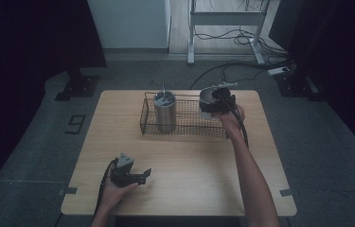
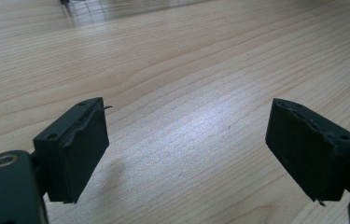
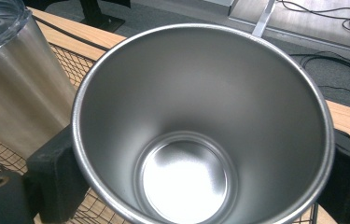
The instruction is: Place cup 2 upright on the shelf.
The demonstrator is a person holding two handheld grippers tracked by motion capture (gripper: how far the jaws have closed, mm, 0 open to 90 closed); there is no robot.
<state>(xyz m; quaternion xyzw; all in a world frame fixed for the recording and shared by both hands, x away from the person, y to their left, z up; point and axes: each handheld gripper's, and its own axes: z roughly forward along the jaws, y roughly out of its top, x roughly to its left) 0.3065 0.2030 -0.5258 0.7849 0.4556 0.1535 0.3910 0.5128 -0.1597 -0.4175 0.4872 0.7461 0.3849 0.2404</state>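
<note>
cup: open-topped, tapered stainless steel tumbler point(image 3: 200, 140), no lid, shiny and empty inside
pose: upright, maybe a tad tilted
grip: pinched at the sides between the right gripper point(image 1: 220, 97) jaws
spot: over the right end of the black wire mesh basket point(image 1: 184, 128), well apart from the lidded steel tumbler point(image 1: 164, 111) standing in the basket's left part

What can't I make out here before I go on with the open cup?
- Open cup: outer wall and base cut off in the right gripper view.
- Whether it touches the basket floor: hidden by the right tongs in the high view.
- Lidded tumbler: lid details too small there.
</note>
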